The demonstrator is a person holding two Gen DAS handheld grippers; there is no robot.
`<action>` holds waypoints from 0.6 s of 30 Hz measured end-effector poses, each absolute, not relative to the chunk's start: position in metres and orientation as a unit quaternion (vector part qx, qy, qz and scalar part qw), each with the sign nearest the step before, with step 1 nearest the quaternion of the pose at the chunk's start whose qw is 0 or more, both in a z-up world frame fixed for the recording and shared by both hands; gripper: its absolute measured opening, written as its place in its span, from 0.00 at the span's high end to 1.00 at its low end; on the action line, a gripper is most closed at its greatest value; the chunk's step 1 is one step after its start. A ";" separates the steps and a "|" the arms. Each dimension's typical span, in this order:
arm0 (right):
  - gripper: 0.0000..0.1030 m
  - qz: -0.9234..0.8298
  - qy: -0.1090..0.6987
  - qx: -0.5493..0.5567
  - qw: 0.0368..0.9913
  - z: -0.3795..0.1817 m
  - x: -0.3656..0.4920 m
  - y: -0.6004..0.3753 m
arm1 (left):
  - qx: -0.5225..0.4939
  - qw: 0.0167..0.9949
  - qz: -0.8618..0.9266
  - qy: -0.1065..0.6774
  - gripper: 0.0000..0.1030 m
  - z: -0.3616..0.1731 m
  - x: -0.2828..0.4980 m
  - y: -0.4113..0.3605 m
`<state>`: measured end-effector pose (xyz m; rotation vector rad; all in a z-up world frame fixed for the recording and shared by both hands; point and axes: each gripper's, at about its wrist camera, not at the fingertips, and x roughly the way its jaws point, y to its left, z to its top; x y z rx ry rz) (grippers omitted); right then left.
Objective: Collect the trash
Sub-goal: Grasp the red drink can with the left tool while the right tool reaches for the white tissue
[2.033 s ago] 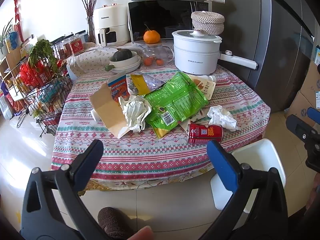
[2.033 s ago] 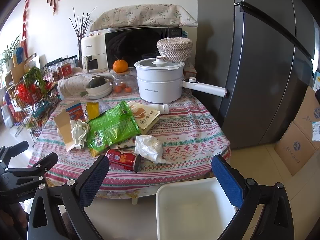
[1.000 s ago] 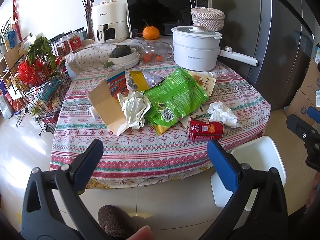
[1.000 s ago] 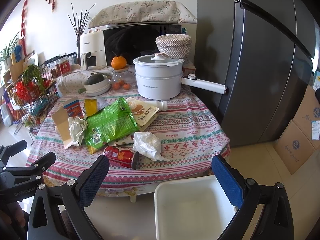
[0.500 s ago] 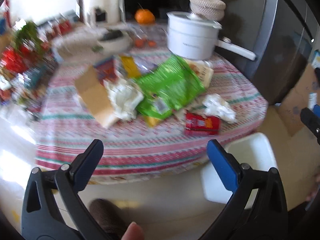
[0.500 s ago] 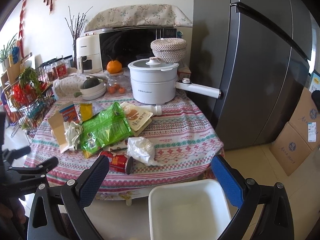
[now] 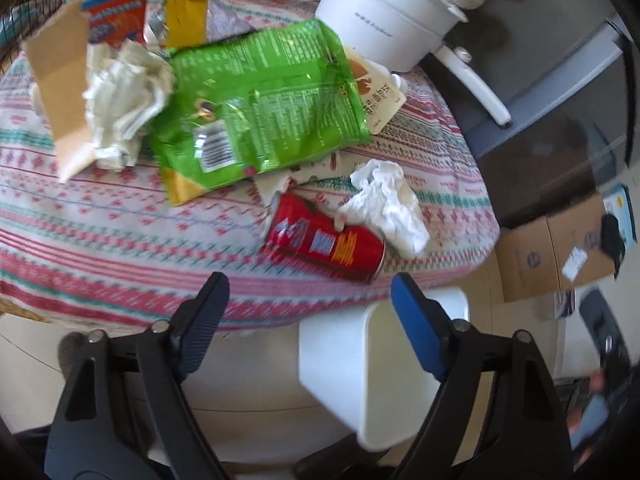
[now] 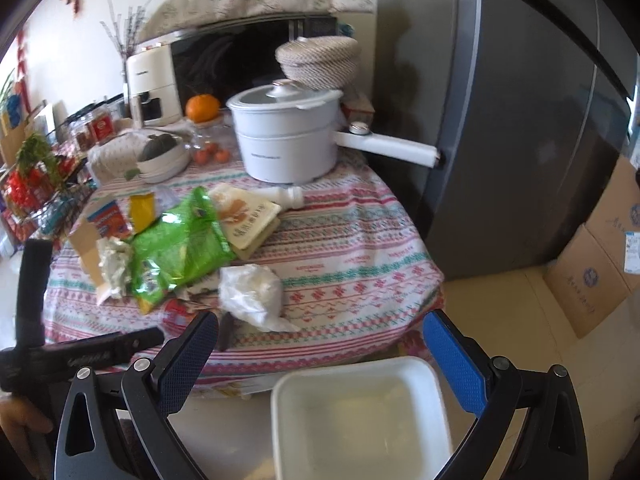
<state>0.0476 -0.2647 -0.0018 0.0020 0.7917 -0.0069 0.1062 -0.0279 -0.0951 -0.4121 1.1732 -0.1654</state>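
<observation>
A red can [image 7: 324, 244] lies on its side near the front edge of the striped tablecloth [image 7: 120, 232]. A crumpled white tissue [image 7: 384, 200] touches it. Behind them lie a green snack bag [image 7: 260, 108], a wad of paper [image 7: 120, 96] and torn cardboard [image 7: 60, 92]. My left gripper [image 7: 308, 284] hangs just short of the can, tilted down; its jaws are closing with nothing between them. My right gripper [image 8: 320, 322] stands open and empty above the white bin [image 8: 352, 368] on the floor. In the right wrist view the can is mostly hidden behind my left gripper [image 8: 80, 352].
A white pot [image 8: 284, 136] with a long handle stands at the back of the table, with a bowl, fruit and appliances behind it. A grey fridge [image 8: 520, 120] rises on the right, cardboard boxes [image 8: 600, 256] beside it. A wire rack [image 8: 36, 184] stands on the left.
The left gripper has dipped and swung in toward the table's front edge, so the can looms larger, and its jaws have narrowed. The right gripper has drifted a little sideways, still open.
</observation>
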 end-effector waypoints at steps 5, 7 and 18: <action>0.00 -0.032 0.400 -0.004 0.916 -0.012 0.054 -0.288 | -0.248 0.790 -0.031 0.560 0.21 -0.118 0.133 -0.037; 0.00 -0.037 0.403 -0.006 0.914 -0.014 0.055 -0.294 | -0.273 0.782 -0.006 0.560 0.21 -0.125 0.138 -0.036; 0.00 -0.014 0.430 -0.005 0.903 -0.029 0.075 -0.290 | -0.301 0.784 0.046 0.541 0.33 -0.139 0.151 -0.040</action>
